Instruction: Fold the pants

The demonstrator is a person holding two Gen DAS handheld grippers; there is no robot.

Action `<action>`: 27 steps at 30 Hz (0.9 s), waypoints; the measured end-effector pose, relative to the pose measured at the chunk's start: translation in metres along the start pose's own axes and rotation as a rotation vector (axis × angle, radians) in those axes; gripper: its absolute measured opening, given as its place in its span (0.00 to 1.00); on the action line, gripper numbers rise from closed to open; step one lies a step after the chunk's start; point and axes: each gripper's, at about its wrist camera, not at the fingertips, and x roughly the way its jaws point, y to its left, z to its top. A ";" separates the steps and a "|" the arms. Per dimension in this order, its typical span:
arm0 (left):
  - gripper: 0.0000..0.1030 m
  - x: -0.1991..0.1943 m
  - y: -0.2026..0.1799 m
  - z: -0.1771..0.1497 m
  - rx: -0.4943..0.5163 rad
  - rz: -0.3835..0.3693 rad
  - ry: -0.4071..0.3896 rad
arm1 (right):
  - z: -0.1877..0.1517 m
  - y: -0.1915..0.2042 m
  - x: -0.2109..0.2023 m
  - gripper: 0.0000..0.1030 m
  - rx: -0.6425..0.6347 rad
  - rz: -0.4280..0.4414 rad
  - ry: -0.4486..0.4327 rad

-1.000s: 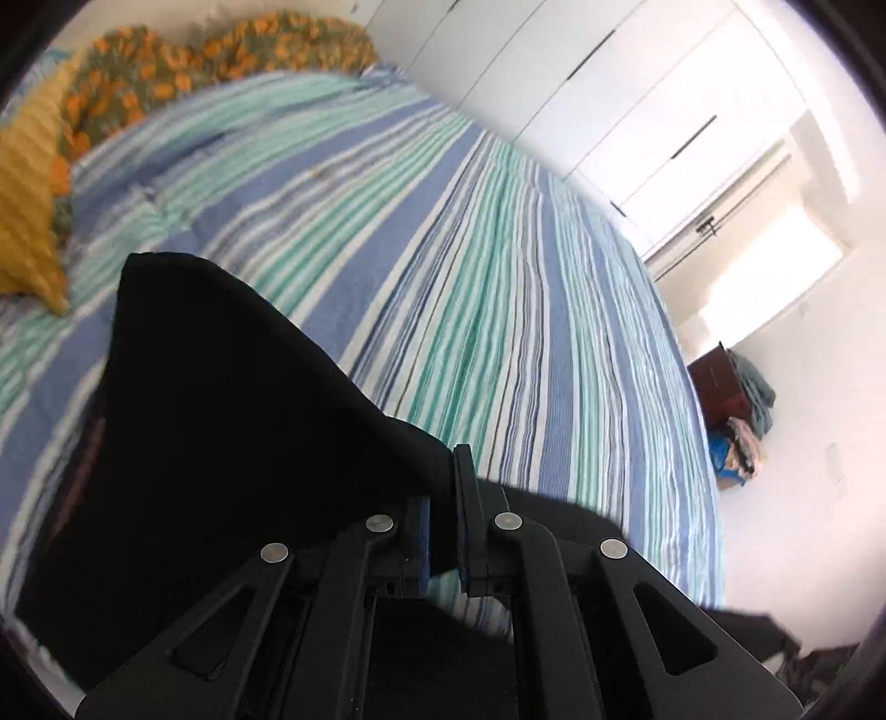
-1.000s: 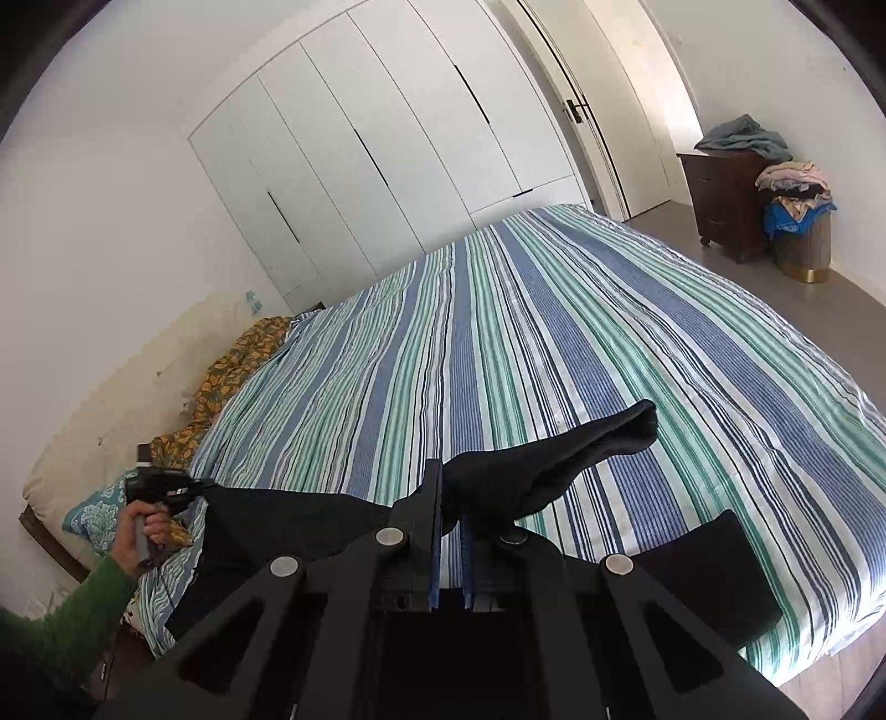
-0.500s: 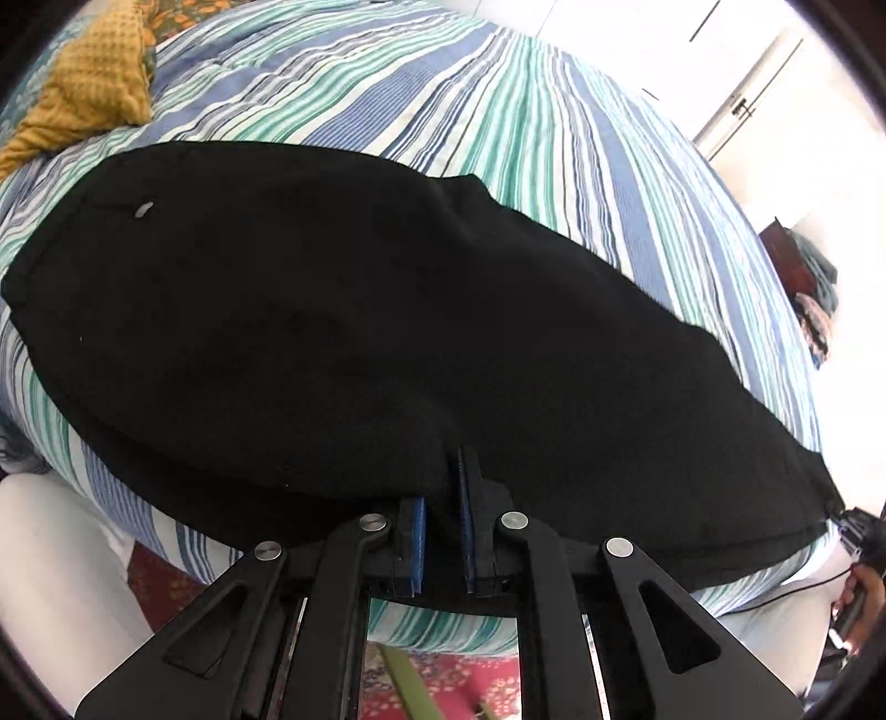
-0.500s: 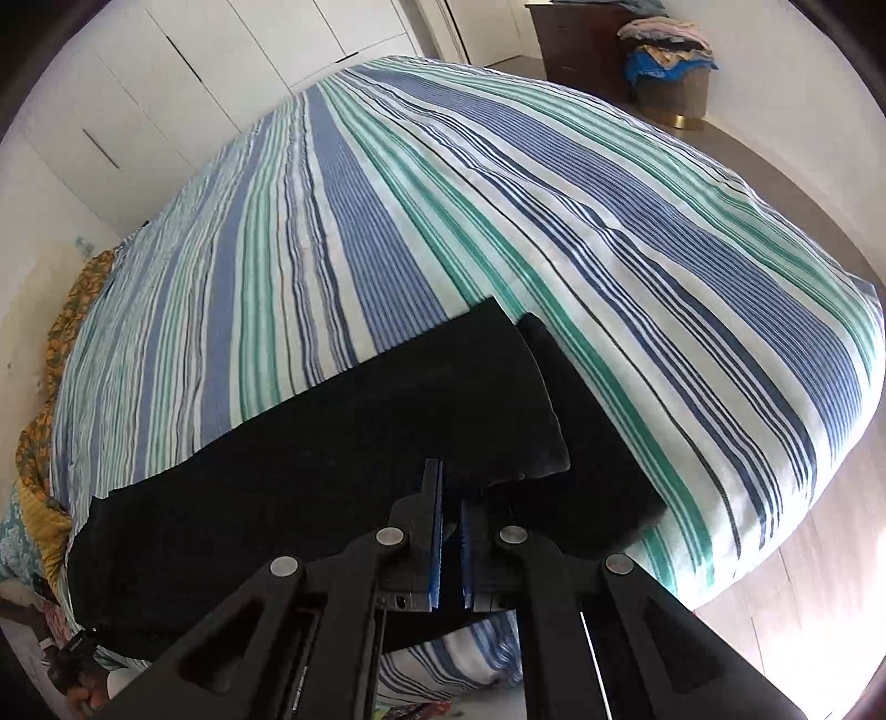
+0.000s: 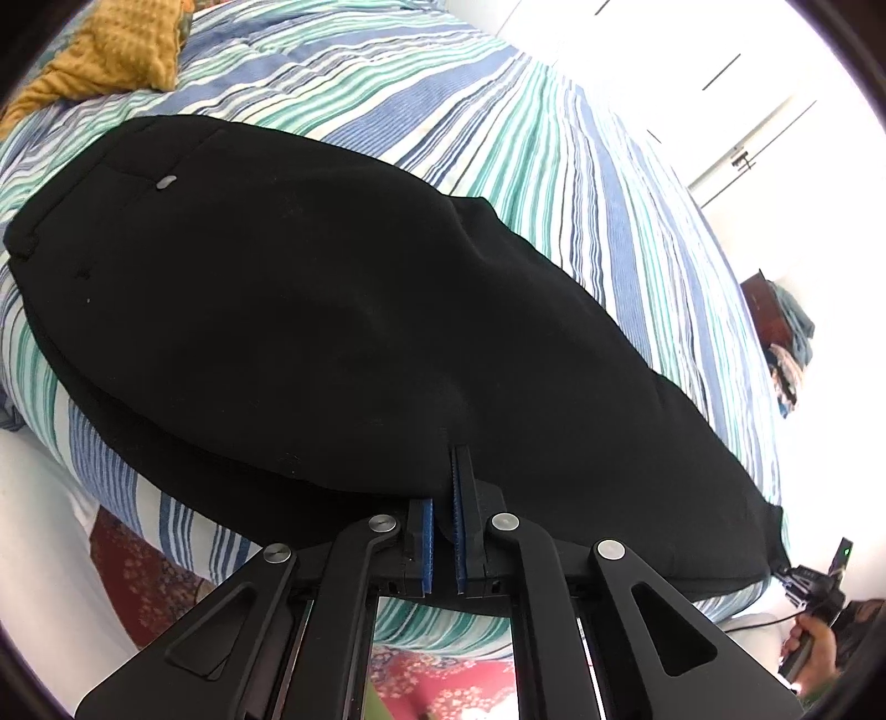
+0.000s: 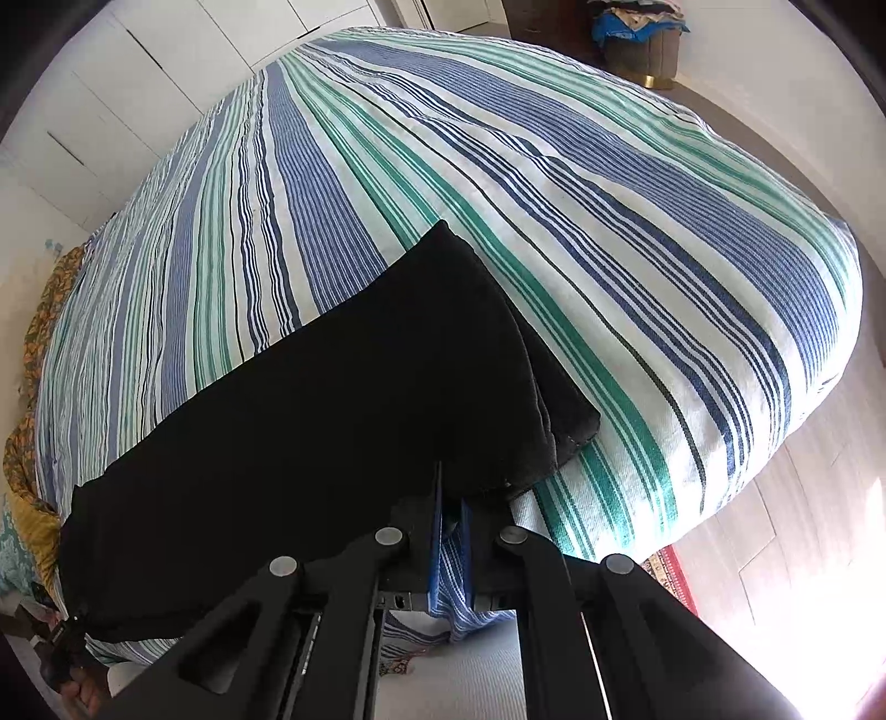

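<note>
Black pants (image 5: pixel 343 310) lie folded lengthwise along the near edge of the striped bed (image 5: pixel 498 127), waistband at the left with a small button showing. My left gripper (image 5: pixel 440 493) is shut on the pants' near edge around the seat. In the right wrist view the leg end of the pants (image 6: pixel 354 399) lies flat, its two hems stacked and slightly offset. My right gripper (image 6: pixel 449 498) is shut on the near edge close to the hems.
A mustard pillow (image 5: pixel 111 50) lies at the head of the bed. A dark dresser (image 5: pixel 769 310) with piled clothes and a basket (image 6: pixel 642 44) stand beyond the foot. White wardrobes (image 6: pixel 138 111) line the far wall. A red patterned rug (image 5: pixel 443 681) is below.
The pants were held up above the bed a second ago; both grippers have come down and laid them flat along the near edge. Little has changed in the last half second.
</note>
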 end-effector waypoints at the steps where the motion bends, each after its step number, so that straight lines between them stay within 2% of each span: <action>1: 0.03 -0.004 0.001 -0.002 -0.007 -0.007 -0.005 | 0.000 0.001 0.001 0.06 -0.007 -0.008 0.000; 5: 0.03 -0.008 0.008 -0.004 0.015 -0.003 -0.006 | -0.001 0.001 0.002 0.06 -0.005 -0.018 0.000; 10: 0.03 -0.013 0.012 0.001 -0.005 0.001 0.004 | -0.001 0.007 0.006 0.06 -0.026 -0.050 0.009; 15: 0.05 0.005 0.014 0.001 0.027 0.058 0.071 | 0.000 0.019 0.009 0.07 -0.074 -0.088 0.014; 16: 0.08 0.004 0.015 0.002 0.032 0.067 0.076 | 0.000 0.021 0.008 0.13 -0.085 -0.096 0.012; 17: 0.15 0.002 0.013 0.002 0.045 0.084 0.075 | 0.000 0.024 0.006 0.26 -0.097 -0.105 0.004; 18: 0.27 0.000 0.010 0.002 0.059 0.101 0.074 | -0.001 0.027 0.002 0.37 -0.105 -0.109 -0.010; 19: 0.38 -0.006 0.010 0.002 0.069 0.130 0.070 | -0.003 0.029 -0.005 0.67 -0.104 -0.098 -0.028; 20: 0.60 -0.015 0.012 0.000 0.073 0.159 0.057 | -0.006 0.029 -0.013 0.90 -0.099 -0.089 -0.053; 21: 0.68 -0.029 0.018 -0.003 0.069 0.174 0.032 | -0.011 0.029 -0.023 0.95 -0.095 -0.091 -0.086; 23: 0.68 -0.052 0.024 -0.002 0.050 0.198 -0.026 | -0.023 0.032 -0.044 0.95 -0.102 -0.112 -0.148; 25: 0.68 -0.079 0.028 -0.002 0.043 0.215 -0.117 | -0.035 0.031 -0.069 0.95 -0.099 -0.183 -0.249; 27: 0.75 -0.093 0.025 0.017 0.091 0.215 -0.198 | -0.046 0.038 -0.092 0.95 -0.104 -0.250 -0.355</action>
